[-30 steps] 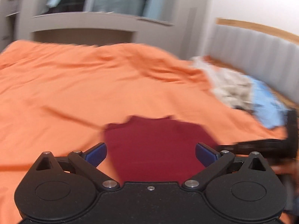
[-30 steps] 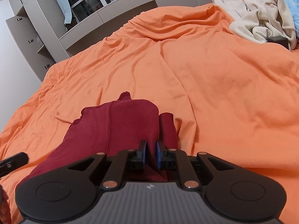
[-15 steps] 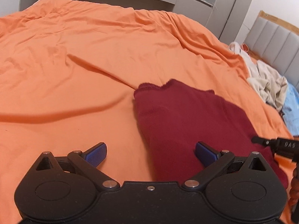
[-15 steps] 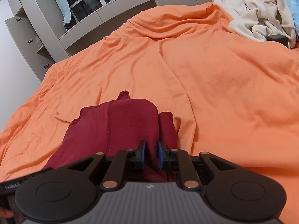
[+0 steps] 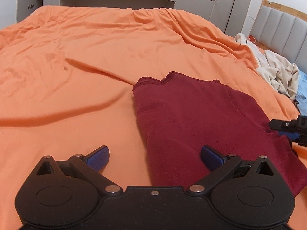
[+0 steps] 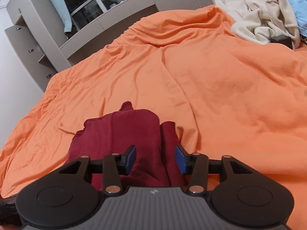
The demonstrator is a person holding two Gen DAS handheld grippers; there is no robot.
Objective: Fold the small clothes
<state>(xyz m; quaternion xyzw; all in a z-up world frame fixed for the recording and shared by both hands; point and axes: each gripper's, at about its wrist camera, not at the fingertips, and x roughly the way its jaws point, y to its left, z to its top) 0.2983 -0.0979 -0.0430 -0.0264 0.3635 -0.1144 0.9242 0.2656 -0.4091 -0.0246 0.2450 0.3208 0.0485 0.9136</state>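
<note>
Lying folded on orange bedsheet (image 5: 96, 61), maroon garment (image 5: 191, 118), no containers visible

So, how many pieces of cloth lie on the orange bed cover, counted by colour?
Dark red folded knit garment: 1
Cream crumpled garments: 1 heap; I cannot tell how many pieces
Light blue cloth: 1
Total: 3 colours; at least 3 pieces on the orange bed cover

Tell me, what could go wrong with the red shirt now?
The right gripper is open over the folded dark red garment, so the top layer might spring open. The orange bedsheet is soft and wrinkled, so the fold may slump. The open left gripper sits close and could snag an edge.
</note>
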